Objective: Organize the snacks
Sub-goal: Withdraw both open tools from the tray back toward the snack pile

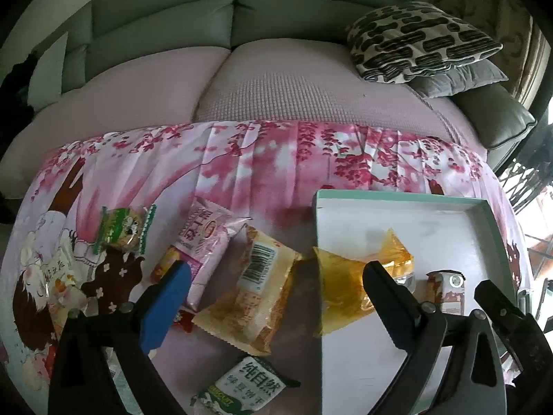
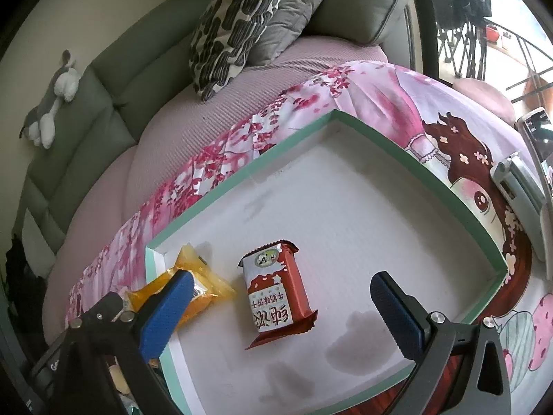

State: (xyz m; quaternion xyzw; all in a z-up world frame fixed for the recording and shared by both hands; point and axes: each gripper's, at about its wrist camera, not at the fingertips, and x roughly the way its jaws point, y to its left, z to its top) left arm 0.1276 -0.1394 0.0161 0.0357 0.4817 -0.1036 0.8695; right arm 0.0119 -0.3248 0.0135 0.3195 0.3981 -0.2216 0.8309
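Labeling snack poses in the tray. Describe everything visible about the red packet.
The red packet is a sealed, glossy foil-like wrapper with crimped zigzag ends, red sides, and a white front panel bearing a small round green logo and red Chinese print. It lies flat, front up, on the white floor of the tray, near the middle, long axis running roughly toward the camera. Nothing grips it: it sits between the open fingers of the right gripper, apart from the yellow packet to its left.

Soft daylight, overexposed right, fisheye-warped
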